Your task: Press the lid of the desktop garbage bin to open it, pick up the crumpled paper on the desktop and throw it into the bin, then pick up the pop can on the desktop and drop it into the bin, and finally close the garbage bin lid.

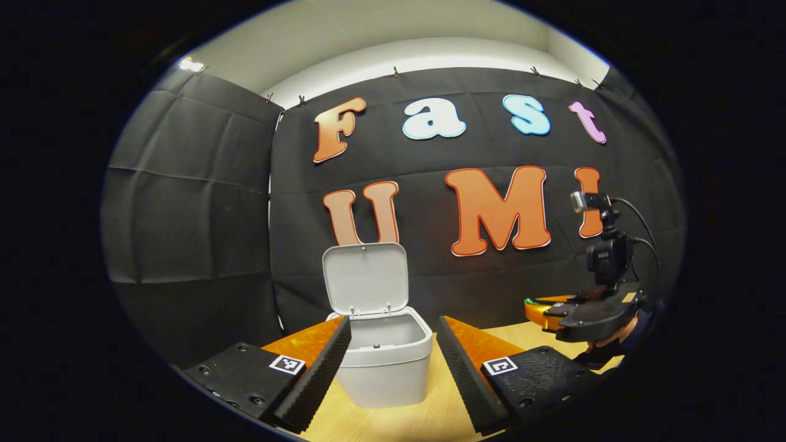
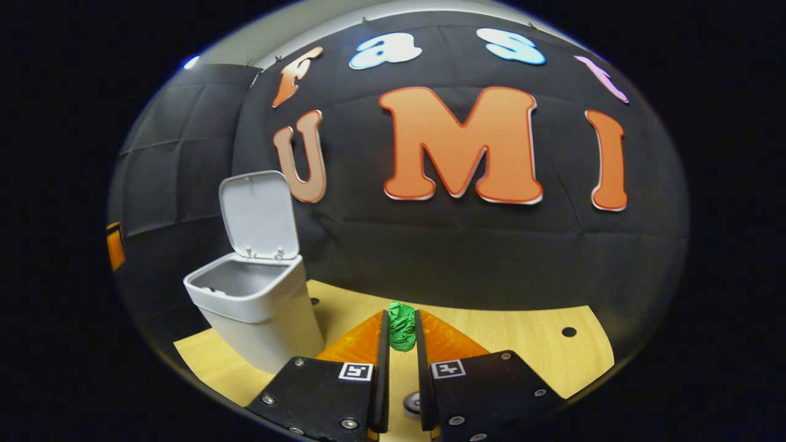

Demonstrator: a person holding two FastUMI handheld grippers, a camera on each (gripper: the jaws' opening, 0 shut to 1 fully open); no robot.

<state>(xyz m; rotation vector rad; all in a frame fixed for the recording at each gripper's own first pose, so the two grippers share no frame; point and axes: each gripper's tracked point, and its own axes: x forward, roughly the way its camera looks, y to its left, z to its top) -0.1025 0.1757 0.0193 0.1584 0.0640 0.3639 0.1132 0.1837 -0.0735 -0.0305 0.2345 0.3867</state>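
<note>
Green crumpled paper (image 2: 402, 326) pinched in my right gripper (image 2: 402, 334), left gripper (image 1: 393, 362) spread; next, carry to open bin (image 2: 258, 301) at ten o'clock.

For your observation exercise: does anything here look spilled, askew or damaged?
Nothing stands out. The bin sits upright on the table, its lid raised. The right gripper pinches the green crumpled paper above the table.

Creased black cloth walls (image 1: 190, 202) enclose a light wooden tabletop (image 2: 522, 337) — pale ceiling (image 1: 368, 31) above, one small lamp (image 1: 189, 63) glowing.
</note>
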